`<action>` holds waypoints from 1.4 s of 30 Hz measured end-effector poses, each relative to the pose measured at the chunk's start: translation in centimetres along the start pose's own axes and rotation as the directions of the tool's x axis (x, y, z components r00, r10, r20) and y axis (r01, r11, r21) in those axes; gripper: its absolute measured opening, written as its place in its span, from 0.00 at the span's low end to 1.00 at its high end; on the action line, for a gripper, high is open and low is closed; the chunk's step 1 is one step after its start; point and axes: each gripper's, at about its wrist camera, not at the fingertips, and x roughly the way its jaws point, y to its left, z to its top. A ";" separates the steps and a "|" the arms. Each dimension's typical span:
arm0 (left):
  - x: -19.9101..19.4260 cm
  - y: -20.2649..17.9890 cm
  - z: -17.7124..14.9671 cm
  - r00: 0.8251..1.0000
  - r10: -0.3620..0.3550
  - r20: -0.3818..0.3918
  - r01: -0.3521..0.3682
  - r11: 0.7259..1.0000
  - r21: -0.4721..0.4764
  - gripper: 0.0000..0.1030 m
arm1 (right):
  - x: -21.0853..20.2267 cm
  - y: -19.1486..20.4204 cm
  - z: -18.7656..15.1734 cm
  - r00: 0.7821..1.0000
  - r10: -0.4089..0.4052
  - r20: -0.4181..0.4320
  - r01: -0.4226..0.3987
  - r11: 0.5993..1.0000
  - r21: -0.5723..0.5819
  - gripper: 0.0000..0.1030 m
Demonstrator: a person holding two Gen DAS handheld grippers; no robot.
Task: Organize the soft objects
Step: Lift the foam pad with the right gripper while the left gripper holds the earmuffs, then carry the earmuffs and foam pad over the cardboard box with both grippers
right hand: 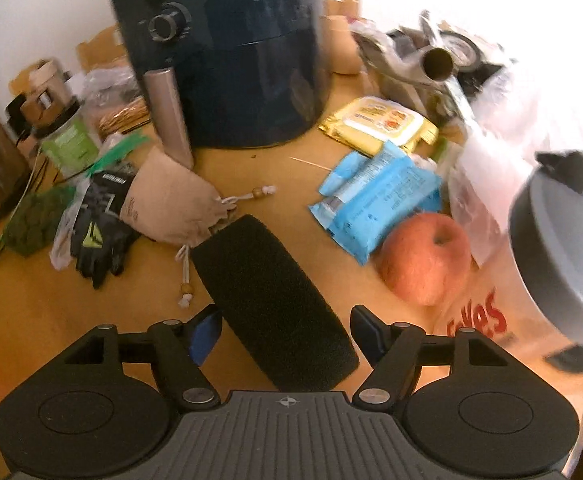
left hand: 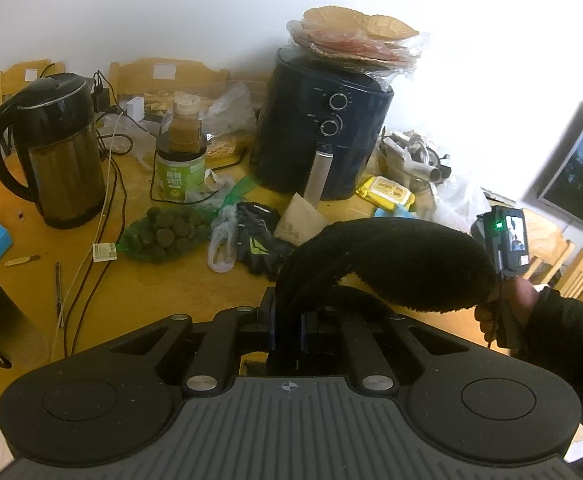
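Note:
A black fuzzy cloth [left hand: 391, 260] arches up from my left gripper [left hand: 287, 320], which is shut on one end of it, and curves over to the right. In the right wrist view the same cloth [right hand: 267, 292] runs as a thick strip from upper left to lower right between the jaws of my right gripper [right hand: 287, 332]. Those jaws stand wide, and the blue pads [right hand: 205, 334] do not press on the cloth. A person's hand [left hand: 511, 304] holds the right gripper just behind the cloth's far end. Black gloves [right hand: 99, 232] and a beige drawstring pouch [right hand: 171, 200] lie on the wooden table [left hand: 163, 304].
A dark air fryer [right hand: 231, 52] stands at the back. Blue wipes [right hand: 379, 204], yellow wipes [right hand: 383, 124], an apple [right hand: 423, 256] and a clear jug with a grey lid [right hand: 563, 232] crowd the right. A kettle [left hand: 59, 152], cables, a jar [left hand: 179, 172] and bagged green balls [left hand: 163, 236] sit left.

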 end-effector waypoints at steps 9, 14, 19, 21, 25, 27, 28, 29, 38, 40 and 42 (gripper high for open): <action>-0.5 -0.3 -0.1 1.000 0.006 0.006 -0.006 1.000 0.009 0.11 | 2.2 2.6 -0.2 1.000 0.013 -0.008 -0.015 0.946 -0.325 0.50; -0.8 -0.3 0.0 1.000 0.011 0.011 -0.011 1.000 0.017 0.11 | 1.8 3.4 -0.4 1.000 0.001 -0.016 -0.007 0.921 -0.389 0.45; -0.9 0.0 0.1 1.000 0.011 0.015 -0.012 1.000 0.026 0.11 | -0.2 3.7 -0.3 1.000 0.011 0.014 -0.005 0.924 -0.382 0.45; -0.9 0.0 0.2 1.000 0.011 0.014 -0.012 0.999 0.033 0.11 | -1.5 3.8 -0.2 0.999 0.016 0.029 -0.004 0.927 -0.375 0.45; -1.0 0.2 0.4 1.000 0.018 0.008 -0.018 0.999 0.051 0.11 | -4.3 3.8 -0.1 0.997 0.028 0.066 -0.002 0.934 -0.358 0.45; -1.1 0.2 0.5 1.000 0.028 -0.003 -0.028 0.998 0.058 0.11 | -6.0 3.7 -0.1 0.995 0.034 0.090 -0.001 0.939 -0.345 0.45; -1.1 0.2 0.6 0.999 0.030 -0.011 -0.029 0.998 0.061 0.11 | -6.9 3.7 -0.2 0.994 0.038 0.102 -0.001 0.941 -0.337 0.45; -1.1 0.2 0.8 0.999 0.027 -0.027 -0.025 0.998 0.066 0.11 | -7.8 3.6 -0.2 0.992 0.041 0.116 -0.001 0.944 -0.330 0.45; -0.2 1.0 0.5 0.969 -0.064 -0.240 0.069 0.998 0.011 0.11 | -15.9 3.2 -1.3 0.971 0.041 0.235 0.018 0.970 -0.242 0.45; 0.2 1.3 0.3 0.954 -0.099 -0.283 0.096 0.995 -0.025 0.11 | -17.3 3.2 -1.9 0.969 0.038 0.245 0.019 0.974 -0.227 0.45; 0.7 1.7 -0.1 0.935 -0.135 -0.328 0.122 0.991 -0.062 0.11 | -18.5 3.3 -2.3 0.966 0.038 0.256 0.018 0.977 -0.212 0.45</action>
